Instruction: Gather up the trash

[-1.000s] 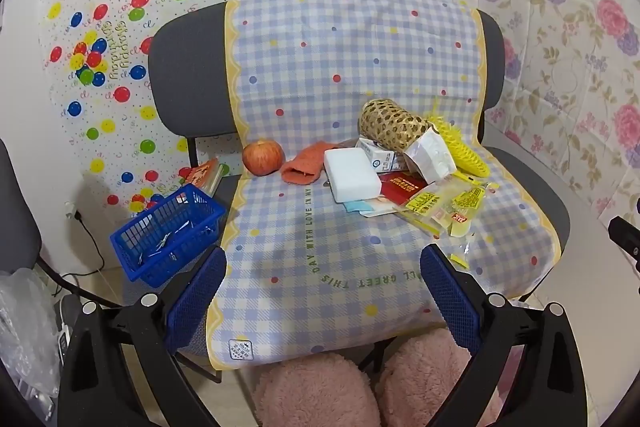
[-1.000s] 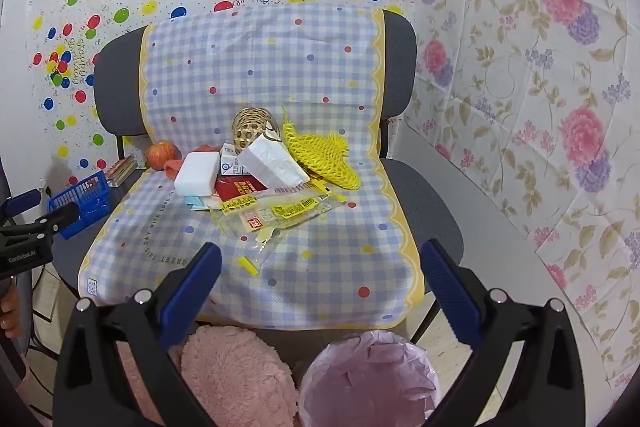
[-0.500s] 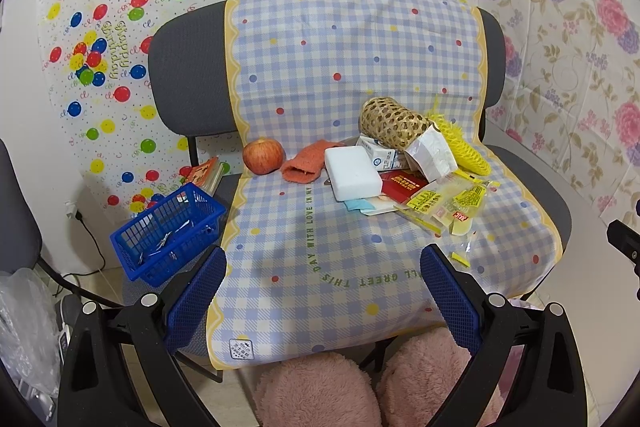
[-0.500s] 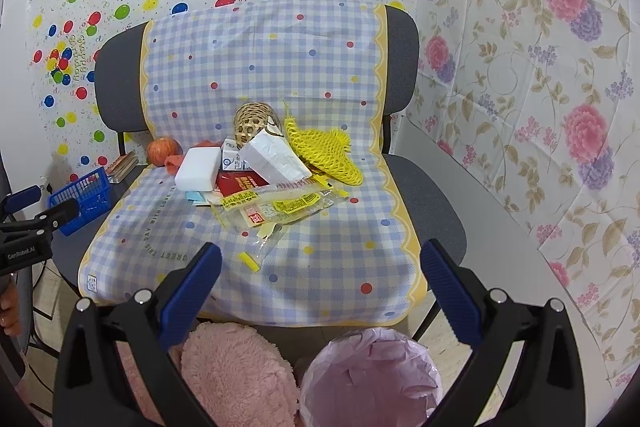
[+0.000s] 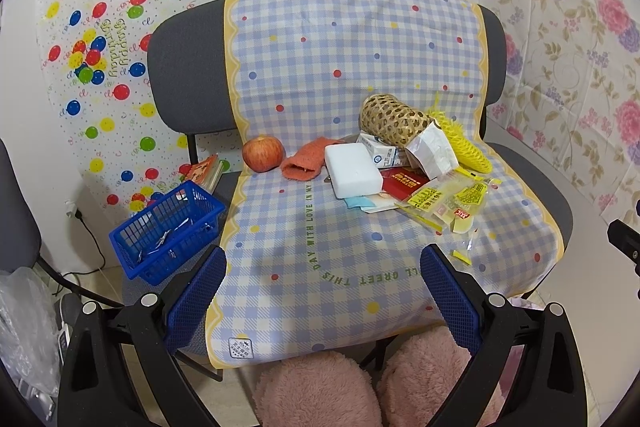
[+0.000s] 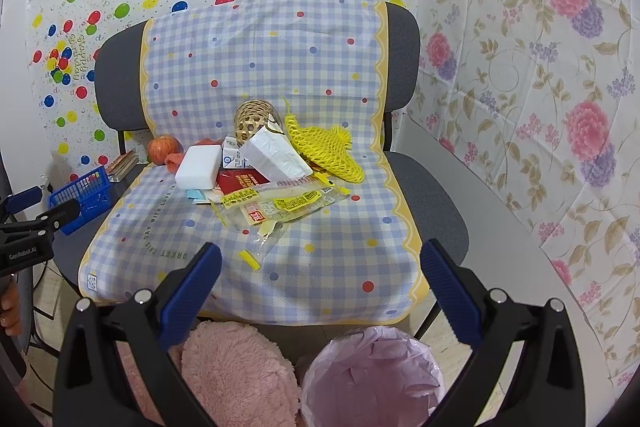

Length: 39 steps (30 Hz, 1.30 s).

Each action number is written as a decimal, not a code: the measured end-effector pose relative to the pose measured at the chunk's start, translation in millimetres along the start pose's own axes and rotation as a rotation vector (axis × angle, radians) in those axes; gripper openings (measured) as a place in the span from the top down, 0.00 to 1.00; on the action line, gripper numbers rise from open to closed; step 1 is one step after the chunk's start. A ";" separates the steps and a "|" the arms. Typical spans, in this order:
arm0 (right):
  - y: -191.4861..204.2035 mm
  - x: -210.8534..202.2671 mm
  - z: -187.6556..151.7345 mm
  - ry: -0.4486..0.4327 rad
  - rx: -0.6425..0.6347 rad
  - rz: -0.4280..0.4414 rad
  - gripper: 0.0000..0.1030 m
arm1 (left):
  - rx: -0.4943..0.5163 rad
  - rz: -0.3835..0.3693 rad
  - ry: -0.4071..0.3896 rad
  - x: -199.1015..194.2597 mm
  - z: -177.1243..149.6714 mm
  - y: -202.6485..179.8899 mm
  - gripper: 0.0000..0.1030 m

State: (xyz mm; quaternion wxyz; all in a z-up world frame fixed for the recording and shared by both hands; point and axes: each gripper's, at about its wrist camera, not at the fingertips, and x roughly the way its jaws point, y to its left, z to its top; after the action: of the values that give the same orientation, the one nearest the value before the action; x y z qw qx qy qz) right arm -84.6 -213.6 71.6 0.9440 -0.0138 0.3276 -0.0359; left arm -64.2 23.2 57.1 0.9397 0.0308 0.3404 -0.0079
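surface: grey chair [image 6: 432, 195] draped in blue-checked dotted cloth [image 5: 320, 227] | trash: clear yellow-printed plastic wrappers [image 6: 280, 205] at cloth centre, 12 o'clock of both grippers | bin: pink-lined round bin [image 6: 372, 375] at 6 o'clock on floor | left gripper [image 5: 323, 281] spread apart, empty | right gripper [image 6: 320, 277] spread apart, empty | walls: balloon-print and floral plastic sheets

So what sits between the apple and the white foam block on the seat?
An orange knitted cloth lies between the apple and the white foam block, clearest in the left wrist view.
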 end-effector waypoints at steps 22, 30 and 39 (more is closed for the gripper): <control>-3.2 35.3 -3.2 0.057 0.165 0.142 0.06 | -0.004 0.013 0.026 20.2 -12.5 9.5 0.07; -1.9 94.3 -3.9 0.083 0.075 0.089 0.06 | 0.037 0.025 0.049 55.6 -6.2 7.7 0.07; -3.7 161.5 10.7 0.106 0.172 0.161 0.07 | 0.019 0.015 0.107 96.8 2.1 6.7 0.07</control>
State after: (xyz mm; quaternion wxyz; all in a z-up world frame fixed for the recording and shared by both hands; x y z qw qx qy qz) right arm 48.2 -229.7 -19.5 0.9229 0.0955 0.3728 0.0115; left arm 11.7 30.4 -2.9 0.9198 0.0426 0.3899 -0.0025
